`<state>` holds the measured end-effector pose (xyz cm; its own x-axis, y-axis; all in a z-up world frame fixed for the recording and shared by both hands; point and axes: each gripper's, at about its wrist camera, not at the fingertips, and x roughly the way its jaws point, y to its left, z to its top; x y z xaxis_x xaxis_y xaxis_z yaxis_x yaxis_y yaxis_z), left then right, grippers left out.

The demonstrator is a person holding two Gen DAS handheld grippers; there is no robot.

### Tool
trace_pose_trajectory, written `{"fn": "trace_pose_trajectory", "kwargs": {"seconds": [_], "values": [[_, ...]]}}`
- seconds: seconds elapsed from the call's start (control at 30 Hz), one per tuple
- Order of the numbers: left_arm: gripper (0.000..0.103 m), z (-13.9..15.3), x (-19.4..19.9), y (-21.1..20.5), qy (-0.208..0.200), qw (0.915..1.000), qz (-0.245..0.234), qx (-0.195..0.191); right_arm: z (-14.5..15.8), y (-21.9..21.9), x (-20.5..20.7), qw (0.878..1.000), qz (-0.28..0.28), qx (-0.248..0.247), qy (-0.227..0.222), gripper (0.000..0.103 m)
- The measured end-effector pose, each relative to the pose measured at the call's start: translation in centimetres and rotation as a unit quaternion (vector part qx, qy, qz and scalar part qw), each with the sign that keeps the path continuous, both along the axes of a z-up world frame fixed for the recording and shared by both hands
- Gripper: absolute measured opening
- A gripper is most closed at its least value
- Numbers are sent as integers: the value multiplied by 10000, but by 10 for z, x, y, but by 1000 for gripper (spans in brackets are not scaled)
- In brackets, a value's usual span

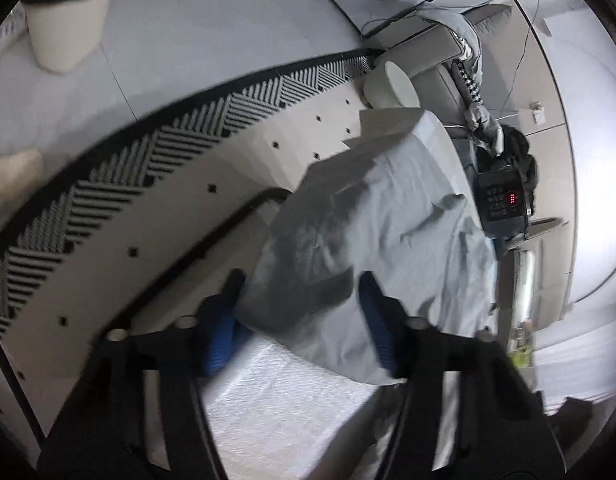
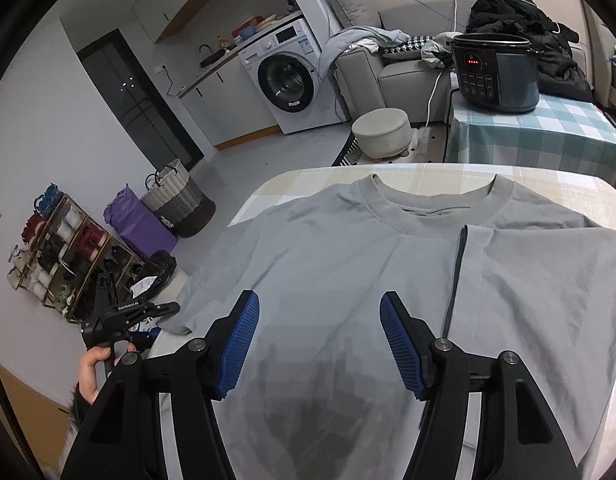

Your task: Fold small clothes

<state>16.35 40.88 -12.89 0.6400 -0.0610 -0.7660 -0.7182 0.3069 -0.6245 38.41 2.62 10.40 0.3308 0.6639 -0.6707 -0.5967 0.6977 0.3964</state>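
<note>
A grey T-shirt (image 2: pixel 348 264) lies flat on the table (image 2: pixel 292 184), collar (image 2: pixel 432 208) at the far side. Its right part (image 2: pixel 528 280) is folded in toward the middle. My right gripper (image 2: pixel 320 300) hovers open over the shirt's lower middle, nothing between its blue pads (image 2: pixel 244 332). At the table's left edge a hand (image 2: pixel 92 368) holds my left gripper (image 2: pixel 124 316) beside the left sleeve (image 2: pixel 180 320). In the left wrist view, which is blurred, the left gripper (image 1: pixel 300 280) stands open with the overhanging grey shirt (image 1: pixel 388 220) between its pads (image 1: pixel 224 320).
A pressure cooker (image 2: pixel 496 76) stands on a checked side table (image 2: pixel 548 132) beyond the shirt. Round stool (image 2: pixel 382 130), washing machine (image 2: pixel 292 80) and sofa (image 2: pixel 388 68) lie farther back. Baskets (image 2: pixel 176 196) and a shoe rack (image 2: pixel 64 248) line the floor at left. A patterned rug (image 1: pixel 108 200) lies below.
</note>
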Motion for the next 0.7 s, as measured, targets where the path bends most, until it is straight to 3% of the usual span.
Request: {"fn": "trace_pose_trajectory", "kwargs": {"seconds": [0.07, 0.17, 0.33, 0.47, 0.57, 0.63, 0.7], "values": [[29, 1, 13, -5, -68, 9998, 95, 132, -1, 0, -1, 10000, -6, -35, -6, 65], [9, 14, 19, -6, -144, 9983, 247, 518, -4, 1, 0, 10000, -18, -75, 2, 65], [4, 60, 35, -16, -135, 9872, 114, 1584, -8, 2, 0, 9999, -14, -142, 15, 65], [4, 112, 58, -36, -304, 9699, -215, 2408, -14, 4, 2, 9997, 27, -220, 73, 65], [4, 159, 86, -69, -429, 9459, -674, 3145, -19, 6, 3, 9996, 45, -263, 129, 65], [4, 189, 110, -104, -543, 9241, -1141, 3607, -20, 7, 3, 9995, 61, -276, 131, 65], [4, 212, 136, -152, -632, 8949, -1766, 4049, -21, 6, 5, 9995, 54, -274, 126, 65]]}}
